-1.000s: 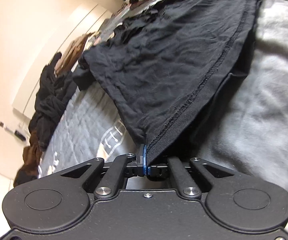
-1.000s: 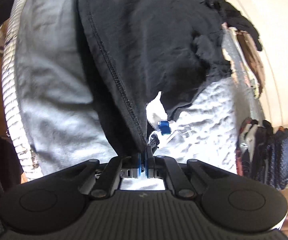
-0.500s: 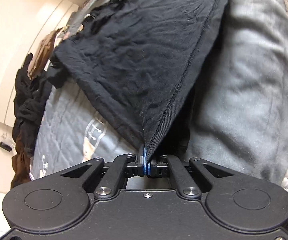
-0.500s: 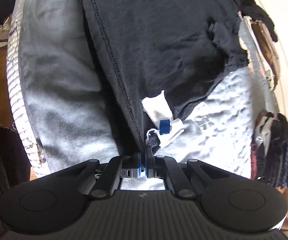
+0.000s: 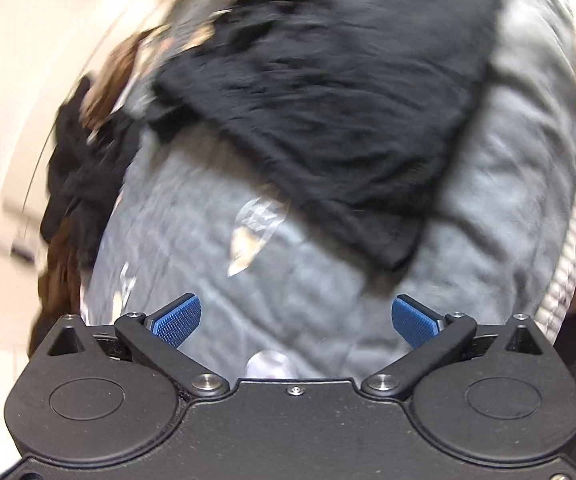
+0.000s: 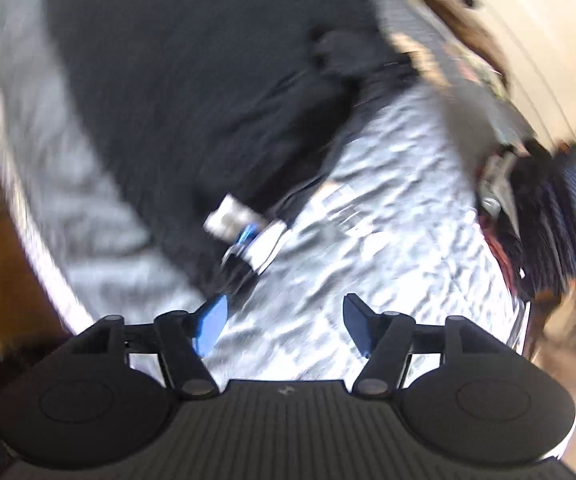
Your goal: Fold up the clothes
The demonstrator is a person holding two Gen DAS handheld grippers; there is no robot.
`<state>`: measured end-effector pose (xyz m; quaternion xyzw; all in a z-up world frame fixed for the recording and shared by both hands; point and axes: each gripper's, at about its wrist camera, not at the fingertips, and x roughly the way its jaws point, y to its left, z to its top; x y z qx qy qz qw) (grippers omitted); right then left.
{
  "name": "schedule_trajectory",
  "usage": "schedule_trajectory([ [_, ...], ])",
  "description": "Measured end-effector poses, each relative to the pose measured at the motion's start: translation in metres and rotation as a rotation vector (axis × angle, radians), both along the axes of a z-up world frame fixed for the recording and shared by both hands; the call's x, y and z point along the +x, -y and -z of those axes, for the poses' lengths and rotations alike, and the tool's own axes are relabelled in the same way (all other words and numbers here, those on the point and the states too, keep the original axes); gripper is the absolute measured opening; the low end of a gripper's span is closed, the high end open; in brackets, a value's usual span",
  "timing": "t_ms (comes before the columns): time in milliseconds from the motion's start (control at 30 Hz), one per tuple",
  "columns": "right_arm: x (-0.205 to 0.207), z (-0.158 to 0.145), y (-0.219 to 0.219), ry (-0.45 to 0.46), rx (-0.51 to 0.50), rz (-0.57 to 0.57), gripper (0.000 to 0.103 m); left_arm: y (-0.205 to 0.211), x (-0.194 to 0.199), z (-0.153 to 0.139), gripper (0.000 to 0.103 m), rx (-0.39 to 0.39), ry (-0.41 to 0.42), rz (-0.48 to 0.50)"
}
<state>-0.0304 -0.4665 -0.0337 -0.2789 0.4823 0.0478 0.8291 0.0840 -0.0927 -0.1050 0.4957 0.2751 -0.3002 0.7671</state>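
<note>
Both views are smeared by motion blur, so seams and the white tag at the hem barely read. The left gripper [image 5: 296, 322] has just sprung its jaws wide, nothing between them; the right gripper [image 6: 284, 330] has just been opening too, empty. The black garment [image 5: 328, 112] lies spread on the grey quilted bed [image 5: 216, 248], dark clothes piled [image 6: 544, 208] by the cream wall [image 5: 28, 60].

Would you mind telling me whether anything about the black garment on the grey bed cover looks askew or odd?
Yes: the black wrinkled garment lies skewed across the grey quilted bed cover, one corner jutting out, and a white tag with a blue clip sticks out from its edge. Both the left gripper and right gripper are open, holding nothing.
</note>
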Motion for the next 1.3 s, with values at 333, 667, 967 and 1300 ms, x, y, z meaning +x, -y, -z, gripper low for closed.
schedule_trajectory([
  [333,0.072,-0.055,-0.021,0.355,0.335,0.15,0.084,0.065,0.055,-0.088,0.103,-0.718,0.007,-0.283],
  [667,0.21,-0.013,-0.074,0.405,0.345,0.167,0.093,0.175,0.129,-0.053,0.103,-0.84,-0.062,-0.346],
  [967,0.337,0.057,-0.119,0.345,0.199,0.051,0.093,0.182,0.162,-0.008,0.103,-0.828,-0.03,-0.378],
  [1300,0.393,0.113,-0.129,0.288,0.026,-0.013,0.091,0.173,0.177,-0.001,0.103,-0.852,-0.081,-0.423],
])
